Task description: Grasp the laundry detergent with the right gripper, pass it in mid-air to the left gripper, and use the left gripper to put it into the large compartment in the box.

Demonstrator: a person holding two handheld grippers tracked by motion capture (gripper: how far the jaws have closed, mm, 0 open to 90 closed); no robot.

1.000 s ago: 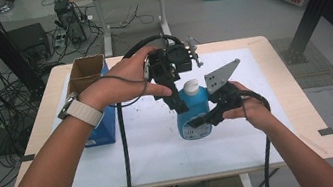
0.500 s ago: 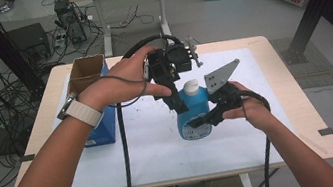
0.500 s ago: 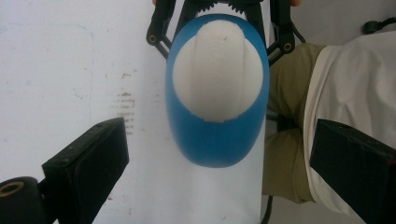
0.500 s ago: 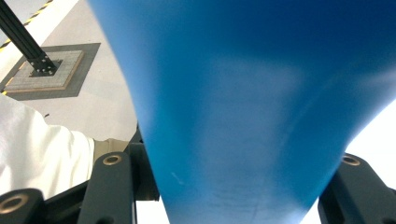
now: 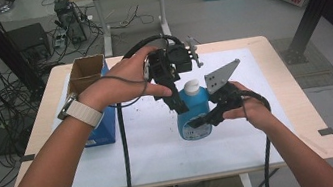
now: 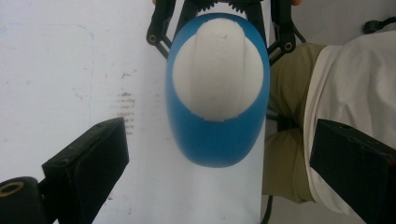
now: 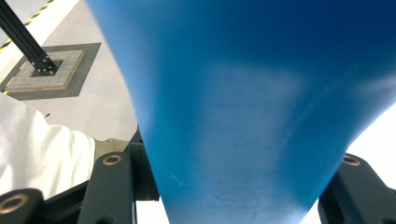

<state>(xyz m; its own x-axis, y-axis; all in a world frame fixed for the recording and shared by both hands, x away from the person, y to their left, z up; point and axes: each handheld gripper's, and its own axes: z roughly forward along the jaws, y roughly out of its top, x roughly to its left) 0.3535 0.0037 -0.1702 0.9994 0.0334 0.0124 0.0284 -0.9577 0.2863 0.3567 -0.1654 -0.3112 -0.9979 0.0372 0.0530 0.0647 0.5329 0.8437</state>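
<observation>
Blue bottle (image 5: 194, 112) upright mid-bench, label print illegible, right gripper (image 5: 204, 118) clamped on its body, left gripper (image 5: 179, 102) spread wide above the white cap (image 6: 216, 70), blue box (image 5: 104, 128) near left edge.

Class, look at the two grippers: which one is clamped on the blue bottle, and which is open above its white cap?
The right gripper clamps the blue bottle low on its body. The left gripper is open above the white cap, its jaws spread wide.
</observation>
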